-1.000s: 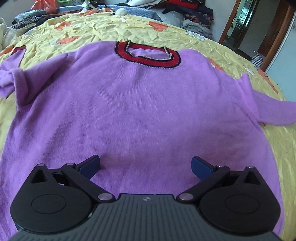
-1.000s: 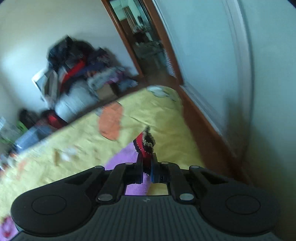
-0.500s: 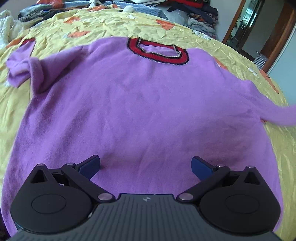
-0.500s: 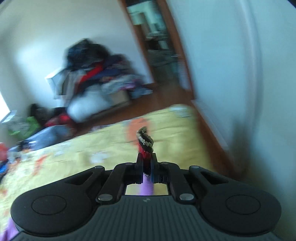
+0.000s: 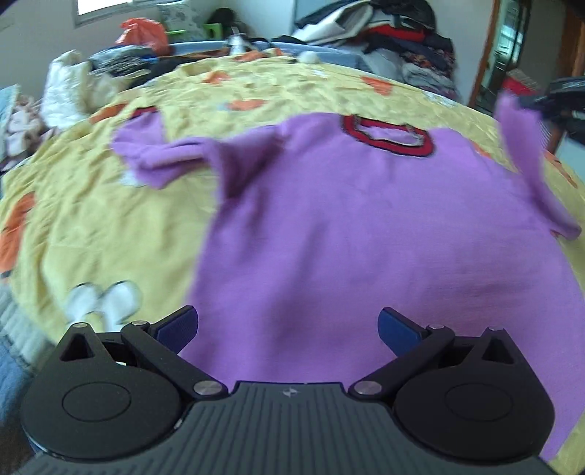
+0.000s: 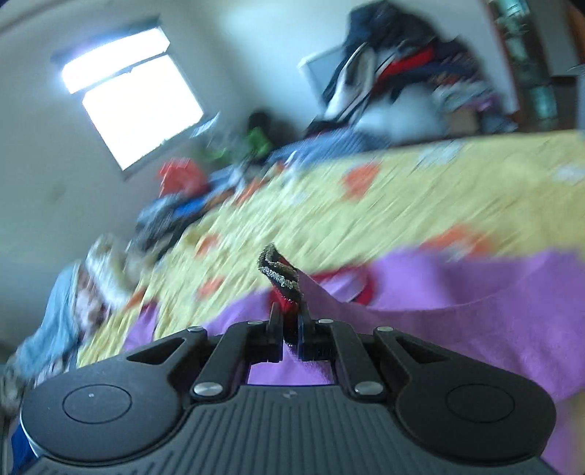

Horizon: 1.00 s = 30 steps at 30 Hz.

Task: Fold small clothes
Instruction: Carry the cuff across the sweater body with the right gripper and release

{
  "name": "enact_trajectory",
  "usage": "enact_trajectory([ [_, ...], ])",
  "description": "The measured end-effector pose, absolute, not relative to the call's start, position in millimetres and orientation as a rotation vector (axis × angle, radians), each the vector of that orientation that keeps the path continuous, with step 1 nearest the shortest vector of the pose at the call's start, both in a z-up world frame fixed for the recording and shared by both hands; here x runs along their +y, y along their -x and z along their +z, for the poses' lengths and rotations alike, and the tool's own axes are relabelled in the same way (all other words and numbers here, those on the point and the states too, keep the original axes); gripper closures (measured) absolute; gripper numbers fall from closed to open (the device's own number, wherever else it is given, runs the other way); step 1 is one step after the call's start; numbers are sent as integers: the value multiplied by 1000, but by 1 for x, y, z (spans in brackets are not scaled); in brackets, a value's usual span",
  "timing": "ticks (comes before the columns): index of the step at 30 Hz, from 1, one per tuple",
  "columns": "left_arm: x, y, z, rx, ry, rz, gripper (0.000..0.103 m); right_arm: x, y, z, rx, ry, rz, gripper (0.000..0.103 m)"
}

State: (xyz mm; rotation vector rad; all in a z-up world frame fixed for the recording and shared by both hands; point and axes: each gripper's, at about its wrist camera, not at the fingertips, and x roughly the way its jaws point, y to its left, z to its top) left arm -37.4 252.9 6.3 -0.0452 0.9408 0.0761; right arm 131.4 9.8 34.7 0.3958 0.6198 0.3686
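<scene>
a purple sweater (image 5: 384,234) with a red and black collar (image 5: 387,137) is spread flat on a yellow bedspread (image 5: 91,219) with orange patches. its right sleeve cuff (image 6: 279,274) is pinched between the closed fingers of the right gripper (image 6: 290,329) and is raised above the body. the left gripper (image 5: 289,325) is held spread wide over the hem, gripping nothing. piles of clothes (image 5: 395,33) are seen beyond the bed, and a bright window (image 6: 135,98) is set in the wall.

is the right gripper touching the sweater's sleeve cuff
Touching. The right wrist view shows the right gripper shut on the red-and-black sleeve cuff of the purple sweater.
</scene>
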Motion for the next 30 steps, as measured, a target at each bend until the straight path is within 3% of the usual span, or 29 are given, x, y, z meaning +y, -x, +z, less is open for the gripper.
enact_trajectory([
  [6, 296, 47, 10, 953, 97, 144, 0, 98, -145, -12, 700, -338, 405, 97],
  [23, 302, 43, -6, 982, 109, 172, 0, 163, -151, -46, 778, -270, 491, 97],
  [25, 299, 41, -8, 989, 107, 169, 0, 175, -149, -47, 779, -201, 477, 92],
  [27, 296, 39, -9, 997, 101, 165, 0, 181, -152, -52, 838, -188, 505, 62],
  [28, 294, 38, -9, 997, 95, 165, 0, 178, -148, -50, 825, -192, 532, 53],
  [29, 293, 36, -9, 997, 90, 164, 0, 174, -142, -45, 815, -189, 532, 35],
  [30, 292, 35, -8, 994, 84, 161, 0, 166, -134, -37, 793, -188, 535, 31],
])
